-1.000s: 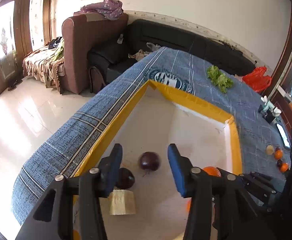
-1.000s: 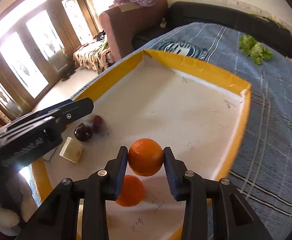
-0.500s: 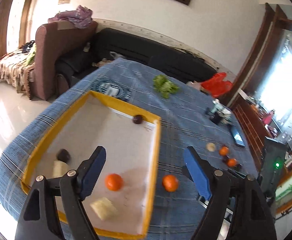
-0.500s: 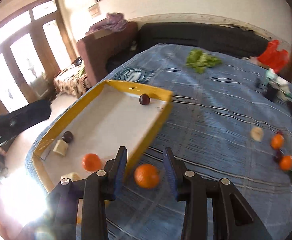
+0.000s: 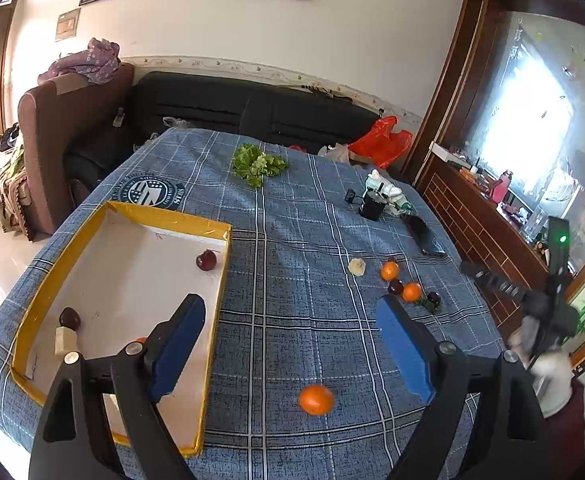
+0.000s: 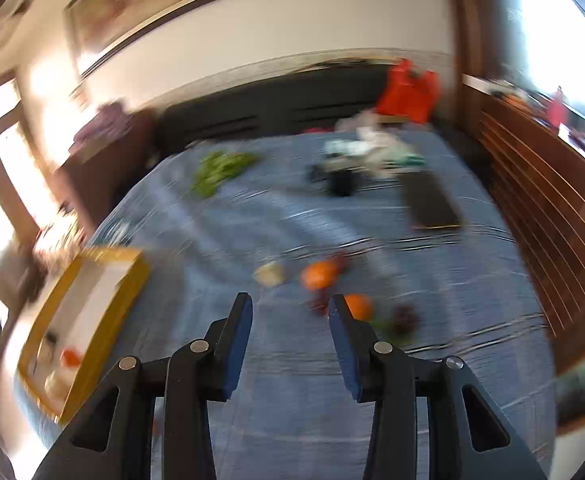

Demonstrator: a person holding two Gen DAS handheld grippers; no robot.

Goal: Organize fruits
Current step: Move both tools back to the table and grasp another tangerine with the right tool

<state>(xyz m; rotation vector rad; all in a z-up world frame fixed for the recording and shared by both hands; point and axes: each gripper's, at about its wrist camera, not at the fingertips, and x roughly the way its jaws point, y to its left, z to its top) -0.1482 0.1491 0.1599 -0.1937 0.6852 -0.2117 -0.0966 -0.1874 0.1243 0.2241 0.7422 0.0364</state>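
Note:
A yellow-rimmed white tray (image 5: pixel 60 276) lies on the blue checked cloth at the left; it holds two dark plums (image 5: pixel 206 260), a pale cube (image 5: pixel 65 340) and an orange partly hidden by my left finger. A loose orange (image 5: pixel 316 399) lies on the cloth outside the tray. My left gripper (image 5: pixel 290 348) is wide open and empty above it. A cluster of oranges (image 5: pixel 390 270), plums and a pale piece (image 5: pixel 357 267) lies at the right. My right gripper (image 6: pixel 290 332) is open and empty, close to that cluster (image 6: pixel 320 274); this view is blurred.
Green lettuce (image 5: pixel 257 165) lies at the far side of the cloth. A black cup (image 5: pixel 372 206), white items and a phone (image 5: pixel 424 232) sit at the far right. A sofa, an armchair and a wooden cabinet surround the table.
My right gripper let go of the orange outside the tray, opened and swung right toward the fruit cluster. My left gripper pulled back and rose, opened wider.

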